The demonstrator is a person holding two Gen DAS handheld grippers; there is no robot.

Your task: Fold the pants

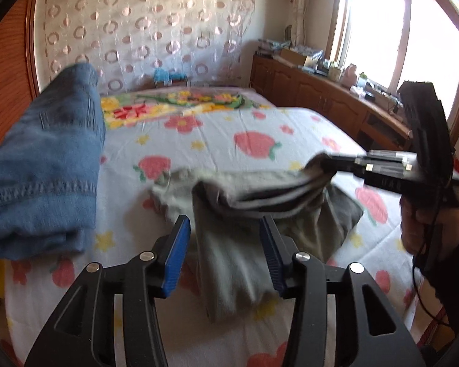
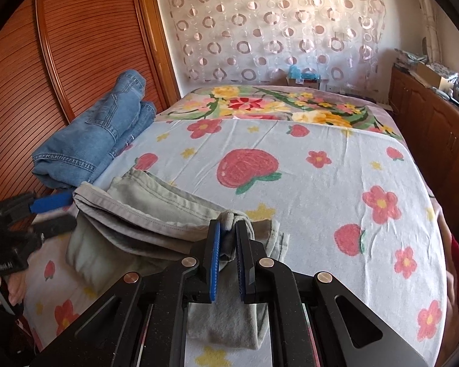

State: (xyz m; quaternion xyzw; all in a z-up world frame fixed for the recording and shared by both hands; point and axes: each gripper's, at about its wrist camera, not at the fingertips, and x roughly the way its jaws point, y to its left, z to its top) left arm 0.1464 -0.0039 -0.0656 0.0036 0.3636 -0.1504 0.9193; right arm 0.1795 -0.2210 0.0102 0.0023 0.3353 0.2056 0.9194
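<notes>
Grey-green pants (image 1: 229, 260) lie bunched on the strawberry-print bed sheet (image 1: 217, 131). In the left wrist view my left gripper (image 1: 225, 226) stands open just over them; cloth runs between the blue pads without being pressed. At the right of that view my right gripper (image 1: 327, 163) lifts a folded edge of the pants. The right wrist view shows my right gripper (image 2: 229, 224) shut on a fold of the pants (image 2: 143, 211), with cloth hanging below its jaws. The left gripper (image 2: 61, 214) appears at the left edge, open beside the pants' far end.
Folded blue jeans (image 1: 46, 168) (image 2: 88, 143) lie at the bed's left side against a wooden slatted wardrobe (image 2: 76, 46). A floral blanket (image 2: 260, 104) covers the bed's far end. Cluttered wooden cabinets (image 1: 306, 91) run under a bright window on the right.
</notes>
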